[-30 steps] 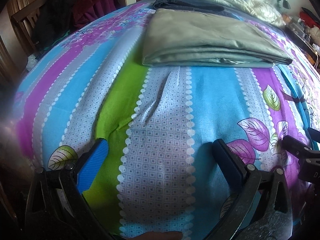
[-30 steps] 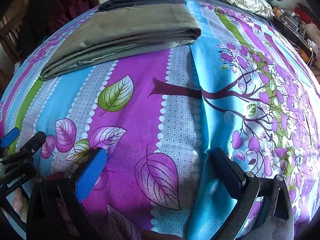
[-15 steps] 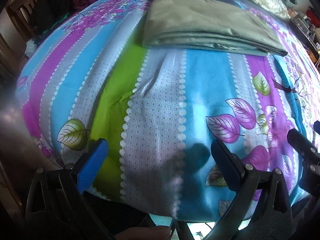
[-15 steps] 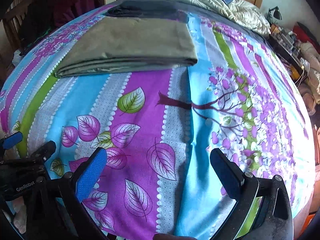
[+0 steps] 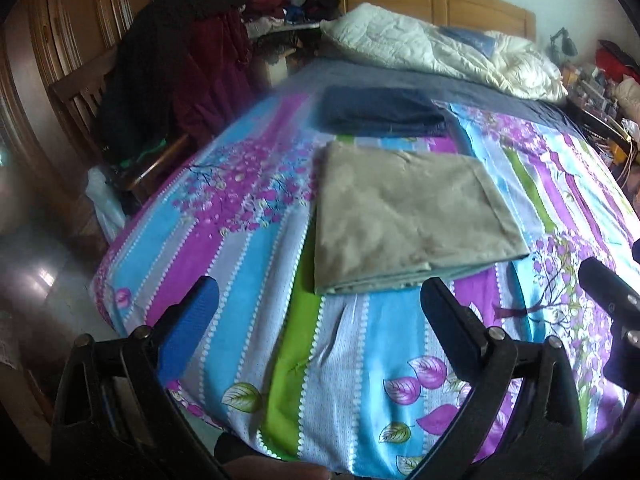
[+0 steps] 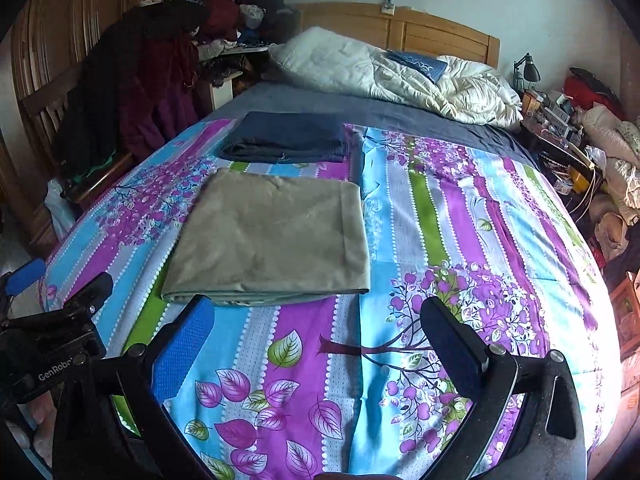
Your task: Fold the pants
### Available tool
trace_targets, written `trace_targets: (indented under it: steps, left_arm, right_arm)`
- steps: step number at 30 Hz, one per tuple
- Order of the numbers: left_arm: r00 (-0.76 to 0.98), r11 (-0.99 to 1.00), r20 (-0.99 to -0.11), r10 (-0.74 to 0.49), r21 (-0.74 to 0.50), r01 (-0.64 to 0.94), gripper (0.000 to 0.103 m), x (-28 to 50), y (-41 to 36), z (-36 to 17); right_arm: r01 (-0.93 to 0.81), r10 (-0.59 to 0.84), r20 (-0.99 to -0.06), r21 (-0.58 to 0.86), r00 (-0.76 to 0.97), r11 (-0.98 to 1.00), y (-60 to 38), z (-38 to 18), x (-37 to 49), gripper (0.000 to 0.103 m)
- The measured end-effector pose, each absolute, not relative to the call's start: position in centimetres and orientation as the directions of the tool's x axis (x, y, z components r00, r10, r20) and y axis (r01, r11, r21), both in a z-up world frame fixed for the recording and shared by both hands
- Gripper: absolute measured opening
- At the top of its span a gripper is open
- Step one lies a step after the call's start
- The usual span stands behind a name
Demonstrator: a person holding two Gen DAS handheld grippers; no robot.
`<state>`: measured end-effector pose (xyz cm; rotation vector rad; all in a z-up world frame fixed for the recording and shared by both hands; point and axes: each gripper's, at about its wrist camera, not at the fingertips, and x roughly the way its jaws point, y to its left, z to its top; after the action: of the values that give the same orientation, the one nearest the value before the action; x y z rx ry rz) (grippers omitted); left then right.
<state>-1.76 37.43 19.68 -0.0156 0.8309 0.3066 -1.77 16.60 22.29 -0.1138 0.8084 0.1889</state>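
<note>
Lying flat on the bed's striped floral bedspread point(image 6: 432, 216) is a folded square of khaki-green trousers point(image 6: 272, 236), its layered open edges turned toward the near side. Just beyond it, apart by a narrow strip of bedspread, a folded dark navy garment point(image 6: 288, 136) is placed at the far edge of the spread, partly on a grey-blue sheet point(image 6: 400, 110). A rumpled cream quilt point(image 6: 400, 70) is heaped against the wooden headboard point(image 6: 440, 36) at the far end. A wooden chair draped with dark red and black clothing point(image 5: 172, 80) is recorded to the left of the bed.

The left gripper point(image 5: 316, 312) is held above the near edge of the bed, jaws spread wide, nothing between them; the trousers are seen just beyond its fingertips, untouched. The right gripper point(image 6: 316, 328) is likewise held wide apart and empty, near the trousers' near right corner.
</note>
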Motion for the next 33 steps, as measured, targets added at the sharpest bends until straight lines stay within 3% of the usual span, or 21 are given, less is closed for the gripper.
trace_targets:
  steps: [5,33]
  left_arm:
    - [0.651,0.955,-0.719,0.241,0.057,-0.291,0.101,-1.5,38.1,20.0]
    - [0.644,0.951,-0.724,0.248,0.054,-0.306,0.101,-2.7,37.4,18.9]
  right_arm:
    - [-0.196,0.121,-0.741,-0.015,0.661,0.98,16.9,21.7,-2.1,0.103]
    - [-0.236,0.129,-0.772,-0.029,0.622,0.971,18.6,19.3,-3.3,0.103]
